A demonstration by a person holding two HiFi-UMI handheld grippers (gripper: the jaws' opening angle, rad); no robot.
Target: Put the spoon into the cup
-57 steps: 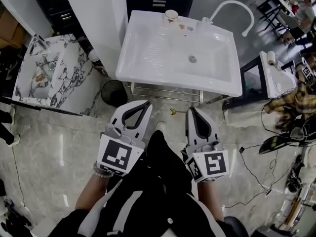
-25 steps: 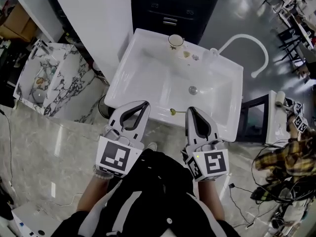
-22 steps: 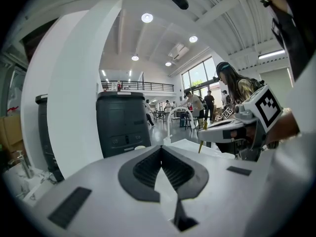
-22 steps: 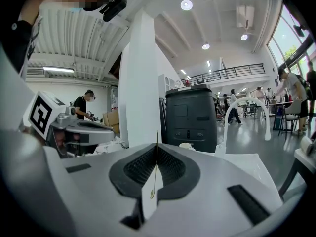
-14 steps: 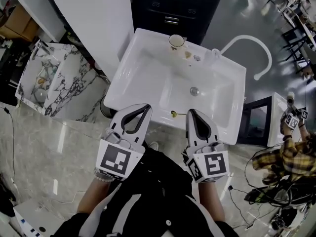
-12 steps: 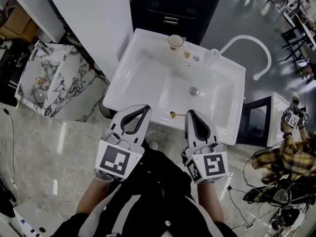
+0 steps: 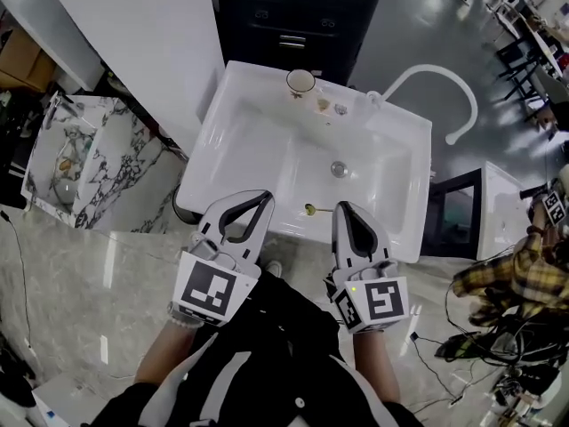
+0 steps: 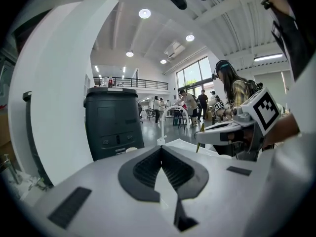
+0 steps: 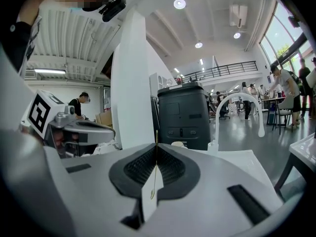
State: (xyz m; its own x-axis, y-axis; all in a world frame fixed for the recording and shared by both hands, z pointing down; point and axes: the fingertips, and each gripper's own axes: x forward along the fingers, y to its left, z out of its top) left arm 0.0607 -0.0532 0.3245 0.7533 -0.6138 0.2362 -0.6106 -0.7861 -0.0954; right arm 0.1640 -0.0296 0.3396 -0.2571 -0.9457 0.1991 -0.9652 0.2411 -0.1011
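A: What's different from a couple of seconds back?

B: I've come up to the sink (image 7: 249,140). My left gripper (image 7: 265,198) and right gripper (image 7: 342,210) were over the floor (image 7: 107,265) then, well short of it. Now both tips overlap its front rim.

A: And the spoon (image 7: 310,209)?

B: Its bowl was over the floor too. Now it's above the sink's near edge, nearer the cup (image 7: 300,81) on the back rim.

A: Anything else?

B: The person in the plaid shirt (image 7: 507,283) at my right sits lower in the head view.
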